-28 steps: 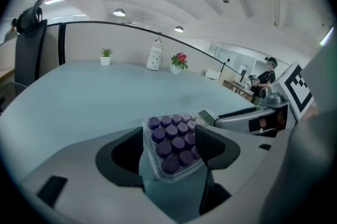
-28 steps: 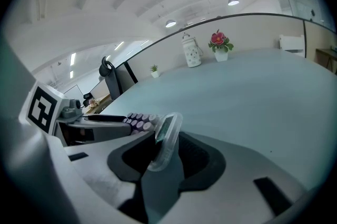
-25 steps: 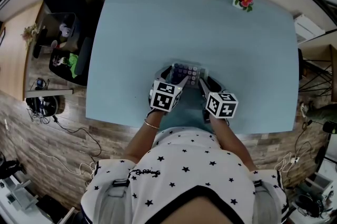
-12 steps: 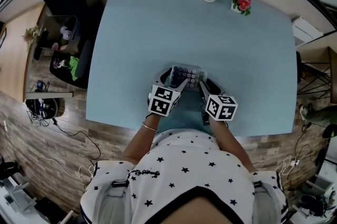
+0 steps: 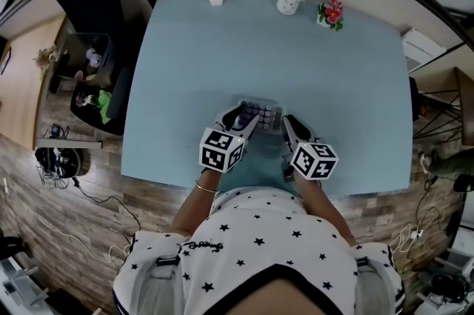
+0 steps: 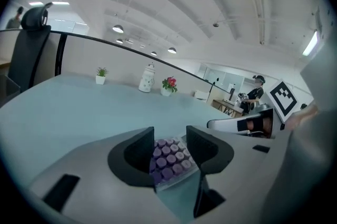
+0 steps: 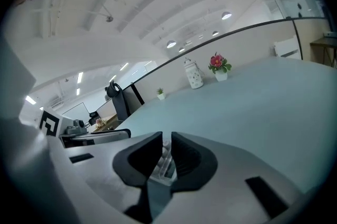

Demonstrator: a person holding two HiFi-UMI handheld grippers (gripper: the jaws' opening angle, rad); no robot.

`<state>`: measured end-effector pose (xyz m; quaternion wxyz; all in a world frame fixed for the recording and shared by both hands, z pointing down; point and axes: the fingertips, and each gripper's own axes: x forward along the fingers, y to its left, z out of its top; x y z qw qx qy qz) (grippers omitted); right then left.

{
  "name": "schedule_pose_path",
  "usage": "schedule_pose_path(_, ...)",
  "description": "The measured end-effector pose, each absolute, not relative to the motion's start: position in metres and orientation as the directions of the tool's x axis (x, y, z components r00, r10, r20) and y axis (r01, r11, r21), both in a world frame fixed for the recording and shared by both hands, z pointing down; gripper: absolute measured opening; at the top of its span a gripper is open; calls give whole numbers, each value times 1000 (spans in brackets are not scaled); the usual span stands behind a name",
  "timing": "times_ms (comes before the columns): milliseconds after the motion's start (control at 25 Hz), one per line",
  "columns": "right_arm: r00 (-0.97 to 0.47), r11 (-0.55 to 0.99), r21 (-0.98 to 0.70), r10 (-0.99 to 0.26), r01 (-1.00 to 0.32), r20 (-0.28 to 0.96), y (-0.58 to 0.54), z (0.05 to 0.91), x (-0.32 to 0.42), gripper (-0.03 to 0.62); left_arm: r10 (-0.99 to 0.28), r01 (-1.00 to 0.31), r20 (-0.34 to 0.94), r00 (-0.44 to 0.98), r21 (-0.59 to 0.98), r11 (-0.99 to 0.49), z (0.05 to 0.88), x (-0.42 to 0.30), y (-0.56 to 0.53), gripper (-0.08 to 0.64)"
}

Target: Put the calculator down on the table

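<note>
Calculator [image 5: 259,113] is hanging out between the two gripper tips, close to the near edge of the table [image 5: 185,61] and about halfway along it, right in front of the person [image 5: 259,247]. Can't tell from any view whether it's resting on the surface or just clear of it. The left gripper [image 5: 243,118] is taking the left side. Its fingers [image 6: 139,150] are closing but standing fairly wide, one on each side of the purple keypad, and both pads are looking like they're pressing on the calculator's edges. The right gripper [image 5: 289,125] is taking the right side. Its fingers [image 7: 184,157] are closing too, way narrower, pinching the thin clear edge of the calculator between the pads. Compared with a second ago, both marker cubes [image 5: 221,149] are showing a bit bigger in the head view and sitting closer to the near edge. They're also tipping more toward the camera, while the calculator is staying near the same stretch of that edge, between the tips.
</note>
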<state>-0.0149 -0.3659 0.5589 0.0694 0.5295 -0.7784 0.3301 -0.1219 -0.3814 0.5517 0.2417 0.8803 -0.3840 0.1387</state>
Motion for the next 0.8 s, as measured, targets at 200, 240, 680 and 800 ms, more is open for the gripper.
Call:
schedule_pose_path(200,-454,253,-472,-806,-844,379,-364,536,-17,0,-631,-727,362,686,337,-598,530,-126,-379,137)
schedule_pose_path(240,-462,263,-479,-808,-838,365,-363,532,-19,0,-639,-728,349,686,340,-595,526,-127,-379,118)
schedule_pose_path(680,-480,323,-460,-832,-827,279,-355,498,-21,-2,-659,-709,265,704,307,-635,488,-124,-369,38)
schedule_pose_path(800,-485,319,-482,-831,-816,271,-356,495,-23,-2,-663,-715,269,699,304,-630,487,-126,-367,38)
